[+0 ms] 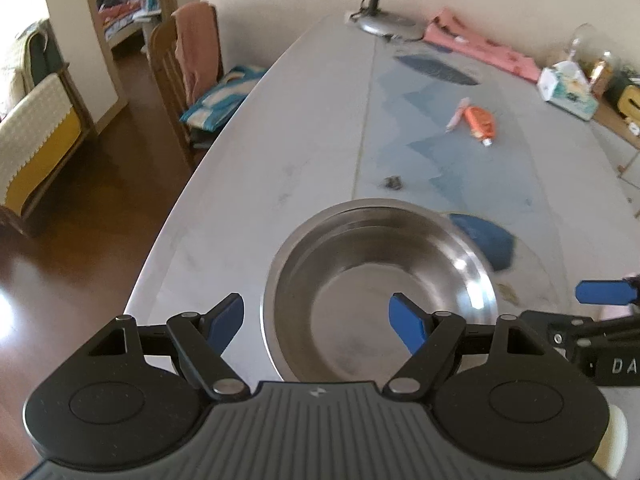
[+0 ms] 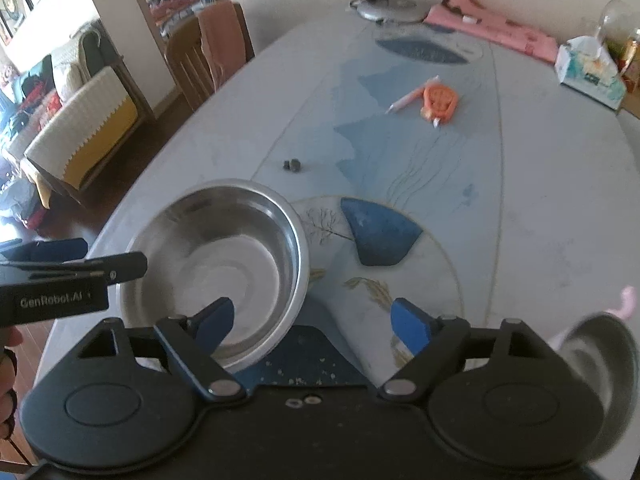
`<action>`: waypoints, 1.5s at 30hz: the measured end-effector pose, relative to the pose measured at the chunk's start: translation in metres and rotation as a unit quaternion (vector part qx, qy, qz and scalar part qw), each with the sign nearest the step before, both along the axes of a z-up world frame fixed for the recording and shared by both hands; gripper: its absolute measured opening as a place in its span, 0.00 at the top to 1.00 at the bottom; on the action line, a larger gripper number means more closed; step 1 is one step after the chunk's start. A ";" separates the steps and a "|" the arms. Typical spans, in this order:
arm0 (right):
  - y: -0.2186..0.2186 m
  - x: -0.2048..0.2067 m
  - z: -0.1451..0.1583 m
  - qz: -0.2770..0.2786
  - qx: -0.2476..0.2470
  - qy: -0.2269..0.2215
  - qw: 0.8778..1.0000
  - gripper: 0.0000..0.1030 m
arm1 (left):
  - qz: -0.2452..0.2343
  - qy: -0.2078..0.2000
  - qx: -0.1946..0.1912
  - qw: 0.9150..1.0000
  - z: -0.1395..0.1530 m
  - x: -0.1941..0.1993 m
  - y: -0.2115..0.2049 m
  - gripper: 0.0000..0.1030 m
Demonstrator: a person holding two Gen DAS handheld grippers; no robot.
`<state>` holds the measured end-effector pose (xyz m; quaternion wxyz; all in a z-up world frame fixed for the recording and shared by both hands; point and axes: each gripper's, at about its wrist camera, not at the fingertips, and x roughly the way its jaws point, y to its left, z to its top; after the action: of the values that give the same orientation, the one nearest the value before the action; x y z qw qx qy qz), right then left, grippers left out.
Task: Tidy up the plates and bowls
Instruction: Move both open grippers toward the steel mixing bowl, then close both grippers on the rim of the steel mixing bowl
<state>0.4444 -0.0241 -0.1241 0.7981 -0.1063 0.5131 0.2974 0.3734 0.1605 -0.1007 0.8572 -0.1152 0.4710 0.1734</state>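
A steel bowl (image 1: 376, 276) stands upright near the table's near-left corner. In the left wrist view my left gripper (image 1: 319, 322) is open astride the bowl's left rim, one pad outside and one over the hollow, neither touching. My right gripper (image 2: 314, 322) is open astride the right rim of the same bowl (image 2: 216, 264), its left pad over the hollow. A blue finger (image 1: 604, 292) of the right gripper shows at the edge of the left wrist view. The left gripper (image 2: 80, 258) juts in from the left of the right wrist view. A second steel dish (image 2: 600, 356), blurred, lies at lower right.
The table (image 2: 540, 200) has a blue patterned top. On it lie an orange tube (image 2: 440, 100), a pink pen (image 2: 408, 100), small dark bits (image 2: 293, 165), a tissue box (image 2: 592, 76), a lamp base (image 2: 388, 8) and a pink cloth (image 2: 492, 24). A wooden chair (image 1: 180, 76) stands at the left edge.
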 end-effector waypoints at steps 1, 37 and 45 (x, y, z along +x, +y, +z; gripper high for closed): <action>0.003 0.003 -0.004 0.000 -0.004 0.002 1.000 0.17 | 0.003 0.006 0.002 1.000 -0.006 0.004 0.004 0.23; 0.022 0.005 -0.035 -0.007 -0.014 0.039 0.999 0.83 | 0.023 0.041 -0.020 0.999 -0.033 0.019 0.021 0.79; 0.002 -0.015 -0.001 -0.026 0.000 0.033 0.999 0.83 | 0.001 0.030 -0.008 1.000 0.001 0.000 0.001 0.79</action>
<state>0.4297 -0.0223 -0.1253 0.7881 -0.0827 0.5420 0.2797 0.3739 0.1618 -0.0997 0.8415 -0.1174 0.4980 0.1733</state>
